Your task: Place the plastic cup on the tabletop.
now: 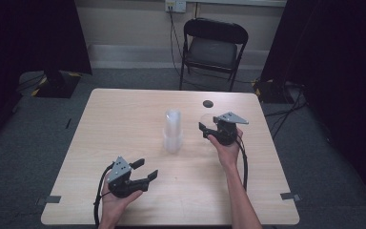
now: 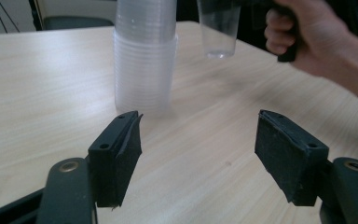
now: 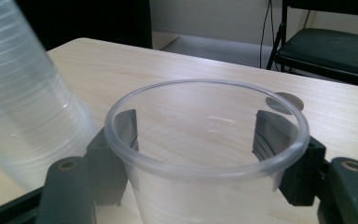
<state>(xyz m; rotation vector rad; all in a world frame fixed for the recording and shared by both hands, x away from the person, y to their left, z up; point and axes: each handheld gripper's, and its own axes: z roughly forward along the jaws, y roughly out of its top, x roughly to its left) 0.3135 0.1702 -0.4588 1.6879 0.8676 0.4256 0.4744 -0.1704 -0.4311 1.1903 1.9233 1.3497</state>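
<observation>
Gripped in the right tool (image 3: 205, 154), an empty clear cup (image 3: 205, 140) hangs beside the cup stack (image 1: 173, 131).

Cup stack (image 2: 144, 56) top cropped by the left gripper view's edge. Held cup (image 3: 205, 154) base cut off in the right gripper view. Dark disc (image 1: 208, 103) on the table too small to identify.

No lettering, label, brand, number or sign can be read on anything here; the stack of clear cups (image 1: 173, 130) at the table's (image 1: 124, 143) middle is plain. The wall socket (image 1: 175, 5) beyond the table is too small to make out any marking.
</observation>
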